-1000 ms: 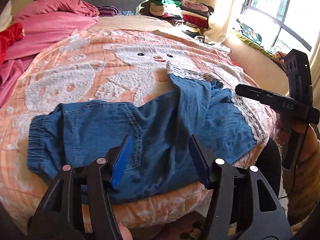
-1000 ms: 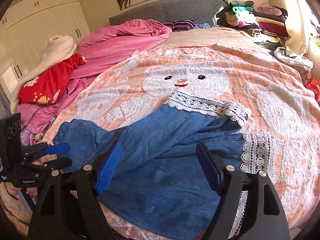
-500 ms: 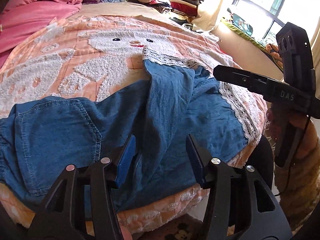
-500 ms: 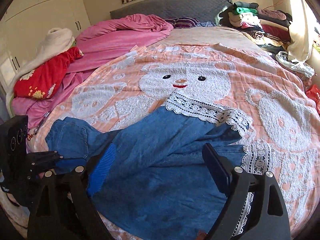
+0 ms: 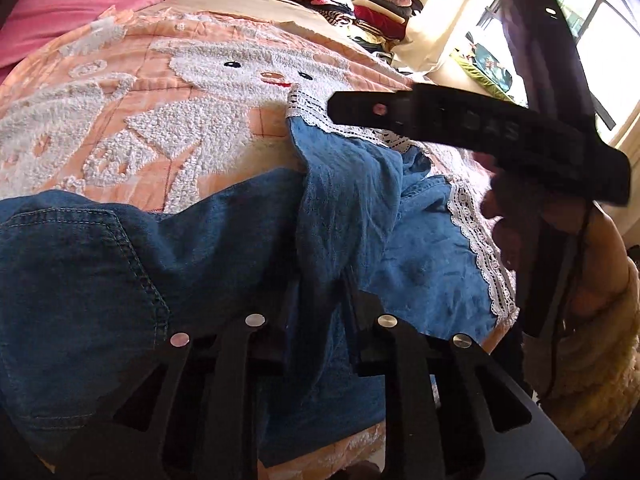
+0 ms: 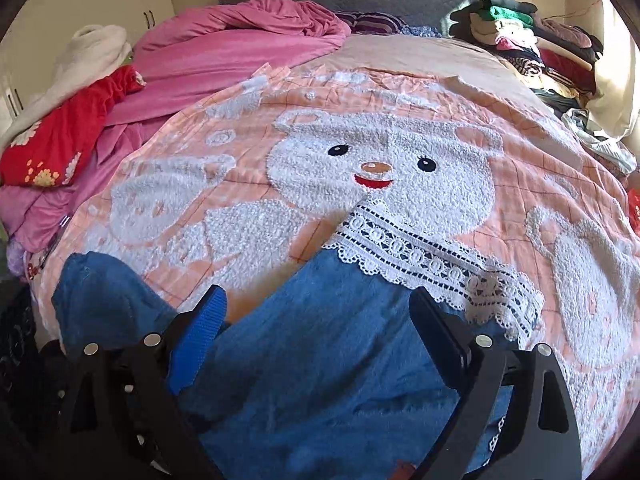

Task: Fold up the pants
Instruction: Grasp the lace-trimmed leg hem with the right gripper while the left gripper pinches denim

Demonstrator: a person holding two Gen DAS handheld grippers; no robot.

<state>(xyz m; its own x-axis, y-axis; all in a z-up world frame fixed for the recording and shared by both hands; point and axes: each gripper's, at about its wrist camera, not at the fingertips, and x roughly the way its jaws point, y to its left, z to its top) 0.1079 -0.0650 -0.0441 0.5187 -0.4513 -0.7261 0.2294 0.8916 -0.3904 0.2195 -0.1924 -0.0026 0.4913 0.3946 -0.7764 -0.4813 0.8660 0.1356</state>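
Pants of blue denim lie across the bed, long axis left to right. Left gripper fingers pinch a raised fold at lower centre; right gripper fingers gape, empty, over the lace-hemmed leg.

Strong daylight poured from the window at upper right, blown out to glare. Fisheye curvature bent the edges; corners were dark, and the near fingers sat in soft shadow.
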